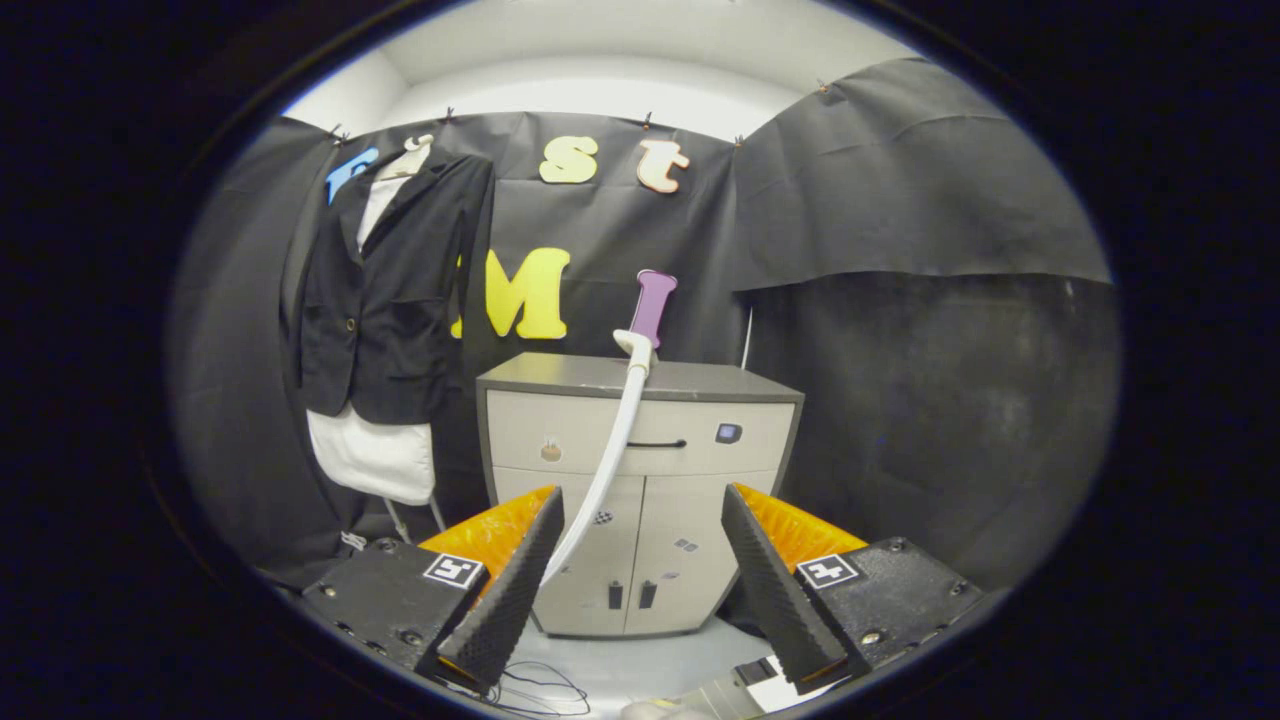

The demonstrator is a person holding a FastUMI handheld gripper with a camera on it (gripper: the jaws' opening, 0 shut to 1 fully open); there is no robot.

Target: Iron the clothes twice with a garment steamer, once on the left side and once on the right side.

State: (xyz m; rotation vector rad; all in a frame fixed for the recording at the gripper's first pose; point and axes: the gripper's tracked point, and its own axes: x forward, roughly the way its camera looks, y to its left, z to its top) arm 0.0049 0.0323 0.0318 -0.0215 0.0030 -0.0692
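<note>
Your gripper [640, 575] is wide apart, fingers holding nothing. Beyond them the garment steamer [652, 305] stands on the cabinet [700, 400], its purple handle up and white hose [610, 460] trailing down the front. The jacket [385, 290] hangs well left of it. Risk: a snagged hose could tip the steamer during pickup. Cabinet drawer and doors look closed; contents probably hidden.

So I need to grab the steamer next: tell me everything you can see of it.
The garment steamer has a purple handle with a white neck, standing nearly upright on top of the grey cabinet. A white hose curves down from it across the cabinet's front. The gripper is open, well short of it, touching nothing.
</note>
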